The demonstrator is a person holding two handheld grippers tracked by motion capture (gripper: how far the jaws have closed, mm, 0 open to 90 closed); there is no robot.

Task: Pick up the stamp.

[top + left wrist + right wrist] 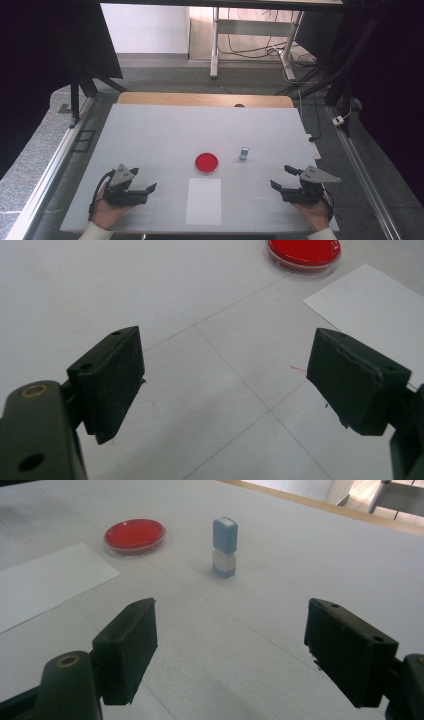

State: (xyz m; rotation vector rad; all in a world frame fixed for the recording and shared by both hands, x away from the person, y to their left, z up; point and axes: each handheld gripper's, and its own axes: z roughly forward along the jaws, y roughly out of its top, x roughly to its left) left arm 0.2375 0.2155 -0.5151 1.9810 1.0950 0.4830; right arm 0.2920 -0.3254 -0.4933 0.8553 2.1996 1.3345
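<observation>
The left hand-held gripper lies low at the near left of the bench, held in the person's left hand, jaws spread wide with nothing between them. The right hand-held gripper sits at the near right in the right hand, its jaws likewise wide apart and bare. Both point inward.

Red dish cut by top edge; paper cut at right.

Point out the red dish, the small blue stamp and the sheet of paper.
red dish [206, 162], high view, centre of its red face.
small blue stamp [225, 531], right gripper view, its blue upper half.
sheet of paper [203, 201], high view, middle of the white sheet.
</observation>
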